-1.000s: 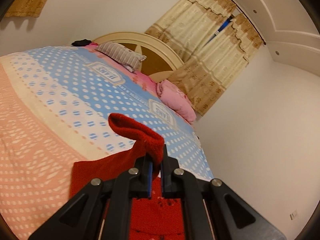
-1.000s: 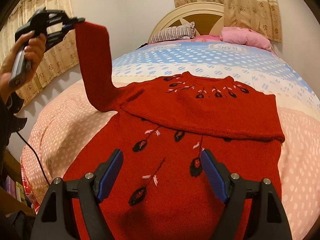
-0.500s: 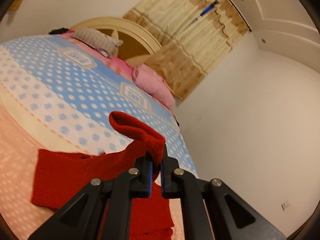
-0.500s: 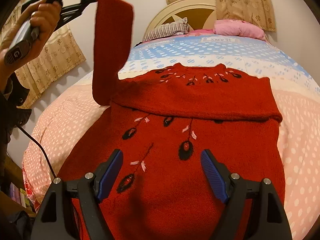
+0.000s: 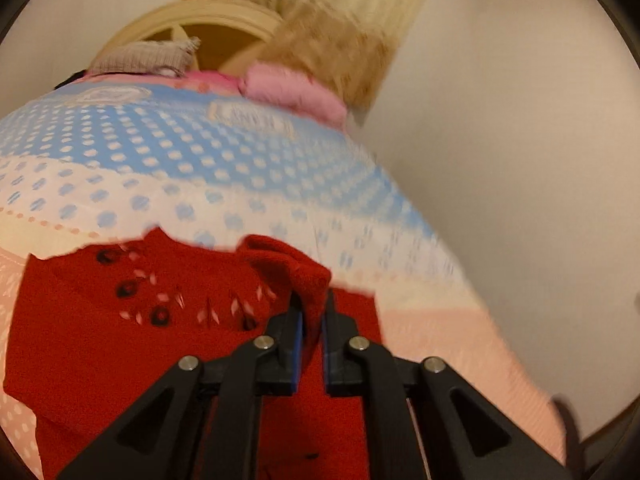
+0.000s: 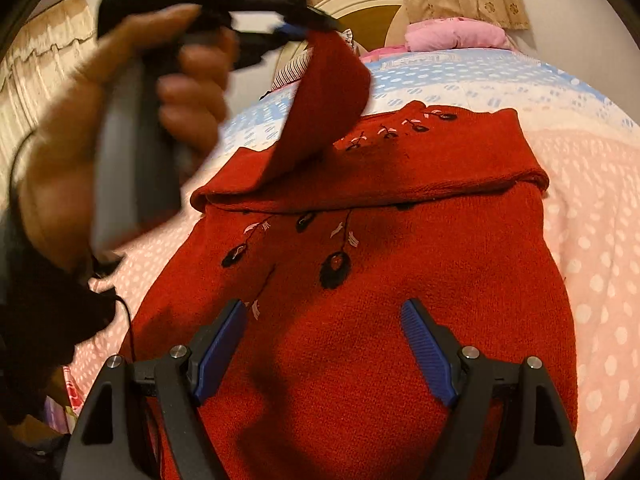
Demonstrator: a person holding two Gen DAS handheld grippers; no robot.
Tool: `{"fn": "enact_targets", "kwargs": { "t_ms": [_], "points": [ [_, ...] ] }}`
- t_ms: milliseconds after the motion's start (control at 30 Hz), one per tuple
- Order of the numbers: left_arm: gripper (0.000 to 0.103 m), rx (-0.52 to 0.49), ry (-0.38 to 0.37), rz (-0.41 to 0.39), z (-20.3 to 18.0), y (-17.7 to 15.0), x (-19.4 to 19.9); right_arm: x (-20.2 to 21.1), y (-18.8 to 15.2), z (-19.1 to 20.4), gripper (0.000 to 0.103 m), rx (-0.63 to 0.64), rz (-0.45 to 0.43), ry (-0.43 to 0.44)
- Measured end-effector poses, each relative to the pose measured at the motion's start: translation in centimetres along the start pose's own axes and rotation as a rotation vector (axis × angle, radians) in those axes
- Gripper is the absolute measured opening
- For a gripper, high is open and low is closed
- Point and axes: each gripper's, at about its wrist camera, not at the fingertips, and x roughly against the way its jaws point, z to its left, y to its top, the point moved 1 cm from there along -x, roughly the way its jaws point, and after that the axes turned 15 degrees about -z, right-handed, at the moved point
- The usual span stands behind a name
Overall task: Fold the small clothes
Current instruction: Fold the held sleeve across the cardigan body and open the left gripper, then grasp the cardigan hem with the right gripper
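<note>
A red knit sweater (image 6: 360,280) with black flower stitching lies flat on the bed, its top part folded down over the body. My left gripper (image 6: 316,26) holds the end of the red sleeve (image 6: 328,112) above the folded top, and a hand grips its handle. In the left wrist view the sleeve cuff (image 5: 296,268) sits between the blue pads of the left gripper (image 5: 311,320); its jaws are starting to part while the cloth is still pinched. My right gripper (image 6: 324,306) hovers open over the sweater's lower body, nothing between its fingers.
The bedspread (image 6: 592,216) is pink with white dots, turning blue farther back. A striped pillow (image 5: 148,56) and a pink pillow (image 5: 292,92) lie at the cream headboard (image 6: 368,0). Curtains hang behind it. A white wall (image 5: 500,160) runs along the bed's right side. A black cable (image 6: 128,320) hangs at the left.
The left gripper has swung the sleeve from the bed's left side inward and lower, over the sweater's folded top. The right gripper has sunk slightly toward the sweater, still open.
</note>
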Motion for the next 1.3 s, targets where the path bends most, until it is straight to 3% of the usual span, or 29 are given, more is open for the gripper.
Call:
{"fn": "enact_targets", "kwargs": {
  "t_ms": [67, 100, 200, 267, 333, 400, 467, 533, 633, 767, 900, 1133, 1233, 1300],
  "points": [
    [0.013, -0.053, -0.011, 0.030, -0.9, -0.7, 0.0, 0.0, -0.1, 0.1, 0.081, 0.002, -0.006, 0.000],
    [0.021, -0.081, -0.018, 0.034, -1.2, -0.9, 0.3, 0.1, -0.2, 0.1, 0.081, 0.005, -0.007, 0.000],
    [0.073, -0.181, -0.003, -0.021, -1.5, -0.9, 3.0, 0.1, -0.3, 0.1, 0.081, 0.004, -0.008, 0.006],
    [0.080, -0.218, 0.018, -0.094, -0.1, -0.2, 5.6, 0.0, -0.2, -0.1, 0.081, -0.005, -0.009, 0.010],
    [0.088, -0.247, 0.029, -0.113, 2.2, 0.1, 7.5, 0.0, -0.3, -0.2, 0.081, -0.008, -0.008, 0.011],
    [0.098, -0.295, 0.105, -0.128, 4.6, -0.1, 8.5, -0.1, -0.3, -0.2, 0.081, -0.005, -0.008, 0.008],
    [0.099, -0.361, 0.209, -0.129, 7.8, -1.4, 9.5, 0.0, -0.3, -0.1, 0.081, 0.000, -0.008, 0.004],
    [0.099, -0.396, 0.304, -0.074, 10.6, -2.6, 9.5, -0.1, -0.2, -0.1, 0.081, 0.004, -0.008, 0.000],
    [0.099, -0.345, 0.395, 0.010, 15.0, -4.2, 9.5, -0.1, -0.1, 0.4, 0.081, 0.022, -0.003, -0.019],
    [0.099, -0.246, 0.422, 0.075, 17.7, -4.9, 9.3, 0.2, 1.5, 0.5, 0.081, 0.003, 0.028, -0.019],
    [0.099, -0.116, 0.362, 0.072, 19.0, -5.1, 9.6, 1.2, 4.9, -0.6, 0.081, -0.024, -0.030, -0.069],
    [0.099, -0.100, 0.312, 0.084, 18.5, -5.4, 9.0, 0.3, 8.5, -2.9, 0.081, -0.058, -0.051, -0.162],
    [0.100, -0.138, 0.400, 0.090, 19.3, -5.1, 7.9, -1.3, 8.7, -3.7, 0.081, -0.074, -0.019, -0.166],
    [0.101, -0.078, 0.400, 0.093, 20.8, -4.7, 7.6, -2.7, 8.7, -4.8, 0.080, -0.097, 0.007, -0.197]
  ]
}}
